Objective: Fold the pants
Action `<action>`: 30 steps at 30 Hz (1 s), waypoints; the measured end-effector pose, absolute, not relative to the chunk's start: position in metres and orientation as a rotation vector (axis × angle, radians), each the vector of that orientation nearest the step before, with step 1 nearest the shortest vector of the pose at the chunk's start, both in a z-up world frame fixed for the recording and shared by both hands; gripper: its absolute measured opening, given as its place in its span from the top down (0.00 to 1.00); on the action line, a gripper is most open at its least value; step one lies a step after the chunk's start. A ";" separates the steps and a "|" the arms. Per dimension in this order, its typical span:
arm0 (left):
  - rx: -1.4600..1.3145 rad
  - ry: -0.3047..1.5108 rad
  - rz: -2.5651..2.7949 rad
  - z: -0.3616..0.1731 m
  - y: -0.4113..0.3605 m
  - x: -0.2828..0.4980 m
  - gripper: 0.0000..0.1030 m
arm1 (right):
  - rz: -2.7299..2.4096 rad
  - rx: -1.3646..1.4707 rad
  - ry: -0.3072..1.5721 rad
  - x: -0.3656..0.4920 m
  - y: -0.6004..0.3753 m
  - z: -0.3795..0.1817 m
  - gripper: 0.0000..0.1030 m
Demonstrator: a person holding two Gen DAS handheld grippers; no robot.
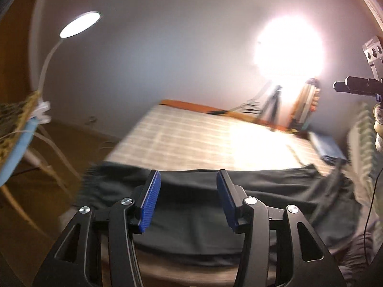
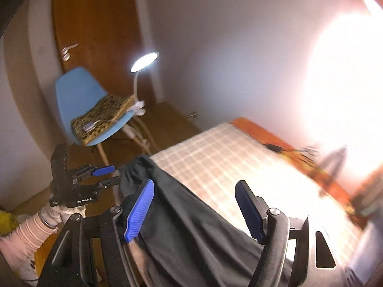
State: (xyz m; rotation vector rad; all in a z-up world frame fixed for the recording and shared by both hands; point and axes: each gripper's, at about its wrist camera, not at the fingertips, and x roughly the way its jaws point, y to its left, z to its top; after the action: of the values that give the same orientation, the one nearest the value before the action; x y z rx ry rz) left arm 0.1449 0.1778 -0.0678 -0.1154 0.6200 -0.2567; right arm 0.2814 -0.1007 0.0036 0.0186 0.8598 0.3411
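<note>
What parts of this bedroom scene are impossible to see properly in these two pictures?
- Pants: the near end is cut off by the bottom edge and covered by the left gripper in the left wrist view.
- Far corner of the bed: washed out by glare in the right wrist view.
- Items against the wall: blurred and glared in the left wrist view.

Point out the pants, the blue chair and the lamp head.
pants (image 1: 263, 191), left wrist view, on the dark cloth's middle.
blue chair (image 2: 76, 91), right wrist view, on its backrest.
lamp head (image 2: 144, 62), right wrist view, on the lit disc.

Right hand-held gripper hangs agape over dark pants on the bed.
</note>
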 end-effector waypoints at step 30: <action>0.037 0.904 -0.926 -0.095 -0.243 0.175 0.31 | -0.431 0.498 0.974 -0.086 -0.455 -0.125 0.29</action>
State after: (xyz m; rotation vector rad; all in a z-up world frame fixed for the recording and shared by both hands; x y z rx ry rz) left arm 0.1748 -0.2430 -0.0950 0.0373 0.9041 -0.9264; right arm -0.0860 -0.4546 -0.1254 0.4977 0.9742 -0.4314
